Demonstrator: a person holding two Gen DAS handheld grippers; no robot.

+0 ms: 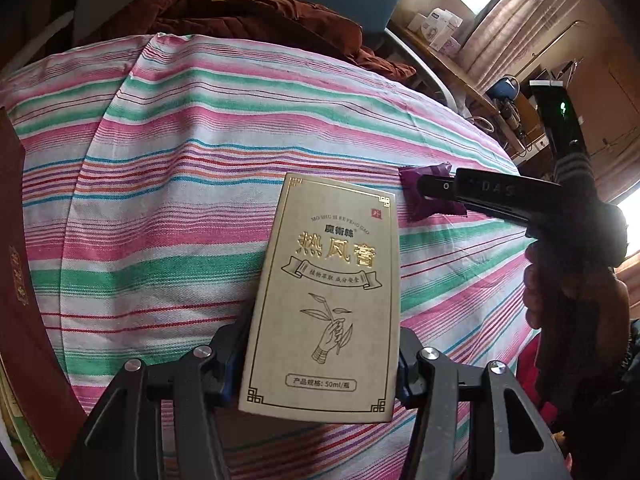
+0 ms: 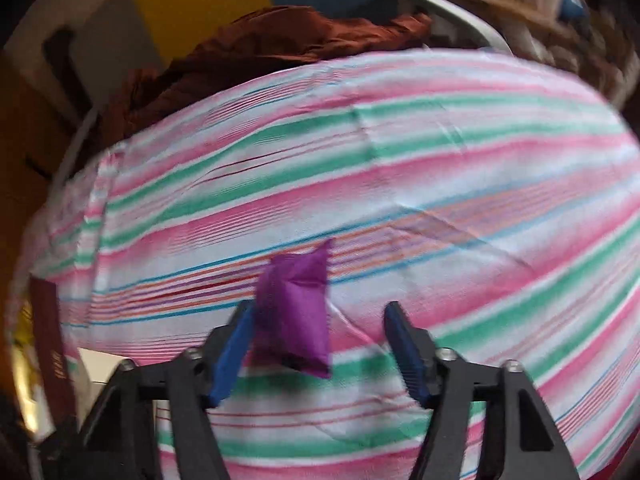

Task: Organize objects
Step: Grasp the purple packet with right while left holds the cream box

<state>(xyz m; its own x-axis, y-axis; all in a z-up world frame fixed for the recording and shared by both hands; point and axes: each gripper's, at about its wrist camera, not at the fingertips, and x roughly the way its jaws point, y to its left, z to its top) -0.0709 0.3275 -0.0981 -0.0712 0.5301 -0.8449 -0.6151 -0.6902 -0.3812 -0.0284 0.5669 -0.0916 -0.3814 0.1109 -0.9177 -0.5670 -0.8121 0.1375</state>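
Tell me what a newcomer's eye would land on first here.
The gold-printed cream box clamped upright between the left tongs, low in the left wrist view. Next, the purple pouch between the right tongs, touching only one pad. Under both lies the pink-and-green striped cloth.

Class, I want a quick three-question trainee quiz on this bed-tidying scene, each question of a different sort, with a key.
1. True or false: the left tool grips the beige box by its long sides.
2. What sits between the fingers of the right tool? A) a purple packet B) a spoon C) nothing
3. Fill in: the cloth under both items has a ____ pattern.

Key: 1 true; 2 A; 3 striped.
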